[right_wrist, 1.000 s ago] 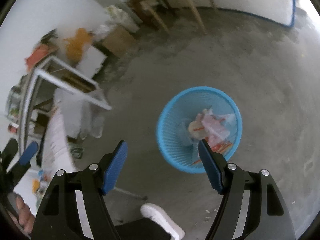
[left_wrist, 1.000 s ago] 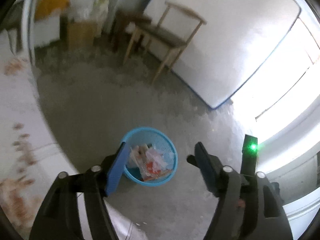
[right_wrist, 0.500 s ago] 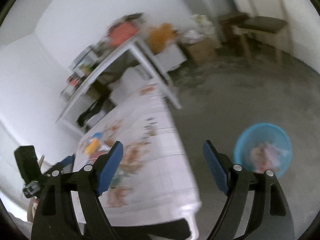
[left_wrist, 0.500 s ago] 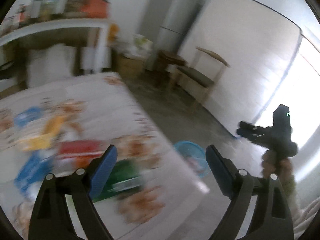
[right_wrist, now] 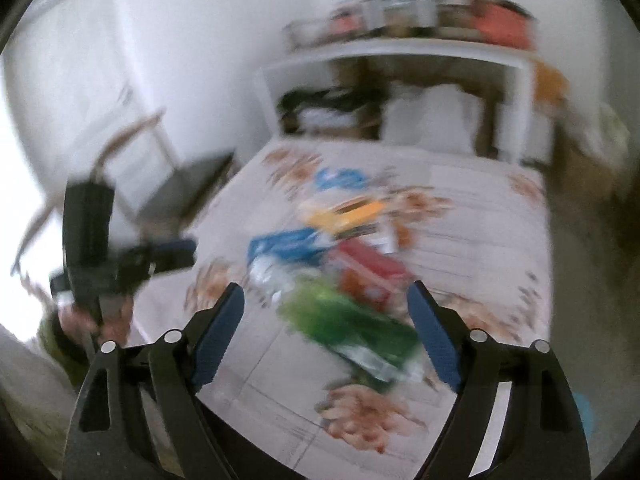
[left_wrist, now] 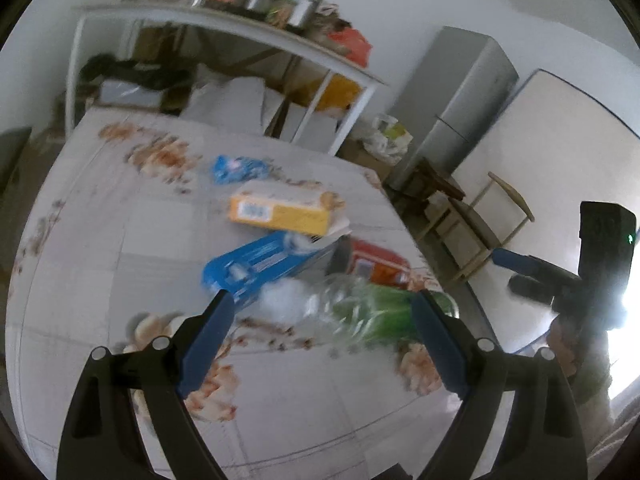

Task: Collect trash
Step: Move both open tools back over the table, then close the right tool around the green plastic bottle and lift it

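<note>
A table [left_wrist: 100,240] under a floral cloth carries the trash. A clear bottle with a green label [left_wrist: 360,312] lies nearest, behind it a blue box [left_wrist: 264,268], a red box [left_wrist: 376,264], a yellow box [left_wrist: 284,212] and a blue wrapper [left_wrist: 236,168]. My left gripper [left_wrist: 320,336] hovers open in front of the bottle, holding nothing. The right gripper [right_wrist: 326,328] hangs above the same bottle [right_wrist: 352,328], its jaws opening and empty. Each gripper shows in the other's view: the right gripper [left_wrist: 516,274] at the table's right, the left gripper [right_wrist: 176,254] at its left.
A white shelf rack [left_wrist: 224,28] full of clutter stands behind the table. A grey fridge [left_wrist: 460,100], a wooden chair [left_wrist: 480,232] and a leaning white panel [left_wrist: 560,160] are to the right. Another chair [right_wrist: 180,188] stands left; a sliver of the blue bin [right_wrist: 584,412] shows low right.
Both grippers have swung away from the blue bin on the floor and up over the table with the trash. Both sets of jaws stand wider than before.
</note>
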A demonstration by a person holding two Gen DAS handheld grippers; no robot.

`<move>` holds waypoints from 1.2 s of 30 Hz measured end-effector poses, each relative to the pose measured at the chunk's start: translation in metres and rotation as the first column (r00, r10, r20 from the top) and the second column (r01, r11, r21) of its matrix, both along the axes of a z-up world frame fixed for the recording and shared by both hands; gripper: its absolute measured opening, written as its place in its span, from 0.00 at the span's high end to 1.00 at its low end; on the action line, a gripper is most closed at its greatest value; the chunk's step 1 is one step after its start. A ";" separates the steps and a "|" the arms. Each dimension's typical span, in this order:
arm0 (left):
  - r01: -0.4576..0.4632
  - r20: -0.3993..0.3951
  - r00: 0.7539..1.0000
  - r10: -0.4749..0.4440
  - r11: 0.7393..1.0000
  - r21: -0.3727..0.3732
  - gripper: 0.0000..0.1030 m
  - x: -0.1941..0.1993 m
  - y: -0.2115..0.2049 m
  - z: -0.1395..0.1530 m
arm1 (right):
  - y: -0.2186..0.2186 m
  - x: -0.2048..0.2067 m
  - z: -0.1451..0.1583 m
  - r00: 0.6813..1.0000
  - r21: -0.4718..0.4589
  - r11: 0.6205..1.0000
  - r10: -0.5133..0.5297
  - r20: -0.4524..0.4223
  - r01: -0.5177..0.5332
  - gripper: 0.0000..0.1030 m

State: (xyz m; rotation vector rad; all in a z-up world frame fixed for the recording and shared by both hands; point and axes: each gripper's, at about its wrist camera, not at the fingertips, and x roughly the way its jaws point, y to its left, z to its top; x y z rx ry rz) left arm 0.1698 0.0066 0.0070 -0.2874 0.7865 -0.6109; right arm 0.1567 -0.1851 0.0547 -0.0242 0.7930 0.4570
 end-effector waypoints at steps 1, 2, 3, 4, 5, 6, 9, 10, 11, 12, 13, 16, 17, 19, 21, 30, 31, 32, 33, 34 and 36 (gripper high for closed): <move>-0.001 -0.003 1.000 0.001 1.000 -0.001 0.15 0.000 0.002 -0.003 | 0.010 0.001 -0.005 0.999 -0.041 0.999 0.035 -0.004 -0.035 0.21; -0.004 -0.005 1.000 0.004 1.000 0.000 0.15 0.001 0.005 -0.006 | 0.031 0.006 -0.012 0.996 -0.115 0.989 0.093 -0.008 -0.093 0.21; -0.007 -0.008 1.000 0.007 1.000 0.002 0.15 0.002 0.007 -0.009 | 0.045 0.010 -0.017 0.991 -0.160 0.978 0.132 -0.013 -0.132 0.21; -0.007 -0.016 1.000 0.007 1.000 0.000 0.15 0.003 0.010 -0.012 | 0.058 0.015 -0.025 0.984 -0.208 0.962 0.174 -0.026 -0.176 0.21; -0.007 -0.024 1.000 0.007 1.000 -0.004 0.15 0.003 0.012 -0.013 | 0.063 0.017 -0.031 0.980 -0.239 0.950 0.197 -0.039 -0.200 0.21; -0.007 -0.029 1.000 0.007 1.000 -0.010 0.15 0.005 0.012 -0.015 | 0.070 0.021 -0.039 0.974 -0.281 0.933 0.218 -0.059 -0.226 0.21; -0.004 -0.036 0.999 0.003 1.000 -0.026 0.15 0.005 0.016 -0.019 | 0.080 0.031 -0.057 0.967 -0.369 0.894 0.228 -0.113 -0.254 0.21; -0.002 -0.037 0.999 0.001 1.000 -0.028 0.15 0.005 0.017 -0.020 | 0.082 0.030 -0.061 0.965 -0.378 0.889 0.229 -0.127 -0.260 0.21; -0.001 -0.038 0.999 0.000 1.000 -0.030 0.15 0.007 0.018 -0.021 | 0.083 0.033 -0.065 0.963 -0.384 0.884 0.229 -0.145 -0.268 0.21; -0.001 -0.043 0.999 -0.001 0.999 -0.032 0.15 0.007 0.019 -0.023 | 0.084 0.033 -0.066 0.961 -0.389 0.880 0.227 -0.157 -0.271 0.21; 0.000 -0.050 0.999 -0.002 0.999 -0.037 0.15 0.007 0.020 -0.025 | 0.084 0.034 -0.068 0.961 -0.397 0.877 0.221 -0.165 -0.270 0.21; -0.002 -0.072 0.997 -0.002 0.998 -0.058 0.15 0.009 0.025 -0.031 | 0.088 0.040 -0.080 0.960 -0.424 0.866 0.197 -0.198 -0.265 0.21; -0.004 -0.077 0.997 -0.001 0.998 -0.066 0.15 0.010 0.026 -0.032 | 0.090 0.040 -0.083 0.959 -0.430 0.863 0.192 -0.207 -0.265 0.21; -0.009 -0.085 0.996 0.003 0.997 -0.072 0.15 0.011 0.028 -0.034 | 0.092 0.038 -0.084 0.960 -0.446 0.855 0.187 -0.209 -0.264 0.21; -0.013 -0.092 0.996 0.006 0.997 -0.080 0.15 0.011 0.031 -0.035 | 0.094 0.034 -0.082 0.952 -0.438 0.853 0.197 -0.233 -0.283 0.20; -0.035 -0.122 0.992 0.019 0.991 -0.129 0.15 0.012 0.040 -0.041 | 0.109 0.030 -0.088 0.948 -0.520 0.801 0.179 -0.263 -0.296 0.18; -0.034 -0.124 0.992 0.018 0.991 -0.132 0.15 0.011 0.040 -0.041 | 0.111 0.034 -0.091 0.953 -0.538 0.794 0.169 -0.252 -0.283 0.18; -0.033 -0.123 0.992 0.017 0.991 -0.133 0.15 0.010 0.040 -0.041 | 0.111 0.036 -0.092 0.955 -0.546 0.791 0.165 -0.247 -0.277 0.18; -0.032 -0.120 0.993 0.016 0.991 -0.131 0.15 0.009 0.040 -0.040 | 0.111 0.038 -0.094 0.957 -0.550 0.790 0.160 -0.244 -0.272 0.18; -0.029 -0.116 0.993 0.015 0.991 -0.127 0.15 0.007 0.040 -0.039 | 0.112 0.041 -0.096 0.958 -0.551 0.791 0.154 -0.243 -0.267 0.18; -0.029 -0.108 0.994 0.016 0.992 -0.122 0.15 0.005 0.040 -0.039 | 0.113 0.045 -0.101 0.962 -0.568 0.783 0.139 -0.234 -0.252 0.21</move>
